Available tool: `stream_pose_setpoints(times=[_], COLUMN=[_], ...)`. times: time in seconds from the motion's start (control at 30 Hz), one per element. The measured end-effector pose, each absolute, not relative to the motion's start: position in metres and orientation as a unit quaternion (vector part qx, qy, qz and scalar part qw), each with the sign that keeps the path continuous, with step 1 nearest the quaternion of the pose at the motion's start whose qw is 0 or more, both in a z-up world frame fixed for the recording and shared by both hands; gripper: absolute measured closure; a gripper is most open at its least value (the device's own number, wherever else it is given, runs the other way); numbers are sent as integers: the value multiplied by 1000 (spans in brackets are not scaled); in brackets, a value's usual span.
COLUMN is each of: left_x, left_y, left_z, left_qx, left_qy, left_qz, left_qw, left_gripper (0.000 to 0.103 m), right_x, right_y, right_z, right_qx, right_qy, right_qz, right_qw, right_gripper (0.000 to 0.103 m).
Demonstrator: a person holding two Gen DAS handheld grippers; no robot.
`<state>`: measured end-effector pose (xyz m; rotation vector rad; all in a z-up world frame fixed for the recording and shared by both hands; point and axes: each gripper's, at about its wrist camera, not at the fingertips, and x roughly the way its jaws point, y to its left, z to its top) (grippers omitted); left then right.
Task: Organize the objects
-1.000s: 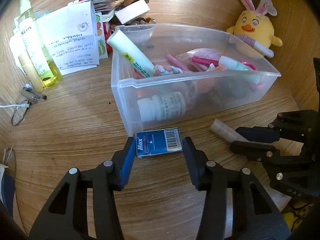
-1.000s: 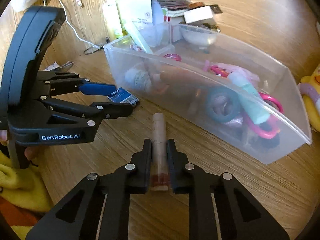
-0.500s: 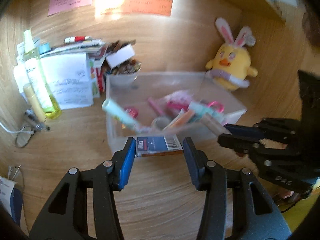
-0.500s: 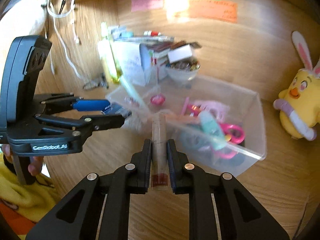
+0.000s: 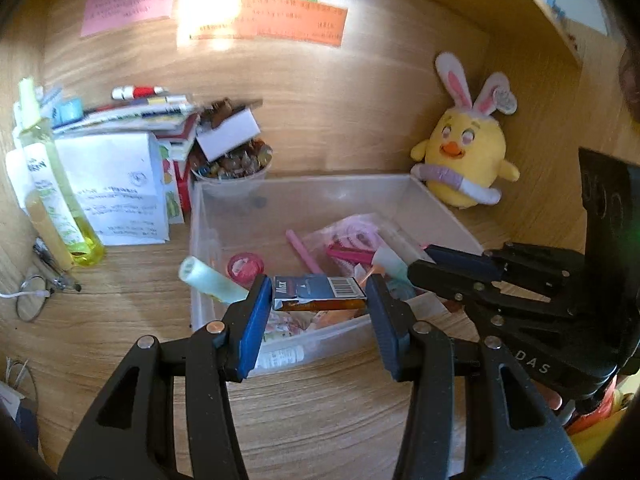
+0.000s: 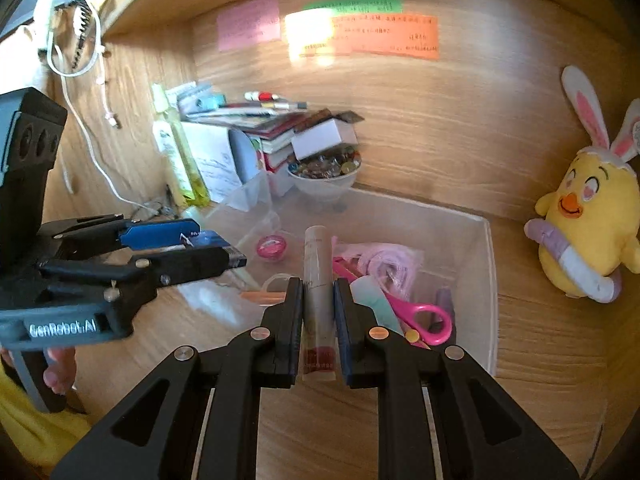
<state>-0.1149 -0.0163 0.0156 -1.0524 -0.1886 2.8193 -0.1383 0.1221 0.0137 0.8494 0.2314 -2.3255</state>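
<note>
my left gripper (image 5: 318, 304) has its fingers (image 5: 256, 312) clamped on a small blue staple box (image 5: 318, 292), held flat by its short ends, barcode up. it sits in the air over the near wall of the clear plastic bin (image 5: 436, 204), off the bench (image 5: 120, 320). my right gripper (image 6: 318, 312) has its fingers (image 6: 294, 320) pinched narrow around a slim beige tube (image 6: 318, 272) that points forward and away from me, its tip over the bin's inside.

from the right wrist view my left gripper (image 6: 200, 248) shows side on at the left, the blue box just peeking past its tips. from the left wrist view the right gripper (image 5: 424, 264) reaches in from the right, tips above the bin's near right corner.

inside the bin lie pink scissors (image 6: 416, 316), a pale green tube (image 5: 208, 280) leaning on the left wall, a round pink tape roll (image 5: 245, 266) and a clear bag of pink bits (image 6: 384, 264). behind the bin stands a bowl of small trinkets (image 6: 324, 168) beside a stack of books and papers (image 5: 116, 184), with a yellow spray bottle (image 5: 60, 196) at the far left. a yellow chick plush with rabbit ears (image 5: 464, 160) sits to the right of the bin, apart from it. coloured notes (image 6: 384, 36) are stuck on the back wall.
</note>
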Motion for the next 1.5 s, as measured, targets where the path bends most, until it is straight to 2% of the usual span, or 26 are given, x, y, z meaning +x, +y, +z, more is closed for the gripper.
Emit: stream_pose_setpoints(times=[0.23,0.4,0.47,0.6,0.7,0.93,1.07,1.5], left_x=[-120,-112,-107,-99,-92,-76,-68,-62], left_y=[-17,-19,-19,-19,-20,-21,-17,-5], left_z=[4,9,11,15,15,12,10,5], left_qx=[-363,-355,-350,-343,-338,-320,-312,-311], left_qy=[-62,-64,-66,-68,-70,-68,-62,-47], left_qz=[927,930,932,934,936,944,947,948], left_qw=[63,66,68,70,67,47,48,48], left_gripper=[55,52,51,49,44,23,14,11], right_x=[-147,-144,-140,-129,-120,-106,-102,-99], right_y=[115,122,124,130,134,146,152,162], right_z=[1,8,12,20,25,30,29,22], right_qx=[343,342,334,322,313,295,293,310], right_qy=[100,90,89,88,85,71,69,50], right_qz=[-876,-877,-880,-883,-886,-899,-903,-900], right_qw=[323,327,326,330,331,317,306,302], right_gripper=[89,79,71,66,61,36,29,26])
